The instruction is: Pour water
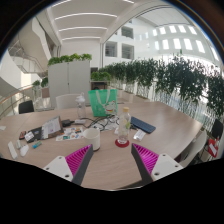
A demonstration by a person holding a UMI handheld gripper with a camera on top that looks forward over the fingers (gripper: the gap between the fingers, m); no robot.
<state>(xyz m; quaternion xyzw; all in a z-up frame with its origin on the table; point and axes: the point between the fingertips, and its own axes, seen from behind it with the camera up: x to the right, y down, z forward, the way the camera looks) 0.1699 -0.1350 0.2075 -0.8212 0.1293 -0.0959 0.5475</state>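
Observation:
My gripper (113,157) stands open over a wooden table (165,128), with only bare tabletop between its pink pads (78,158). Just beyond the fingertips stands a clear plastic bottle (123,125) on a red coaster (122,143). A white cup (93,138) stands a little to its left, ahead of the left finger. Farther back on the table rises a green transparent jug (101,101).
Clutter lies on the table's left part: small boxes, cards and bottles (35,137). A dark flat object (143,126) lies right of the bottle. Chairs (70,101) ring the far side. A row of green plants (175,80) lines the right.

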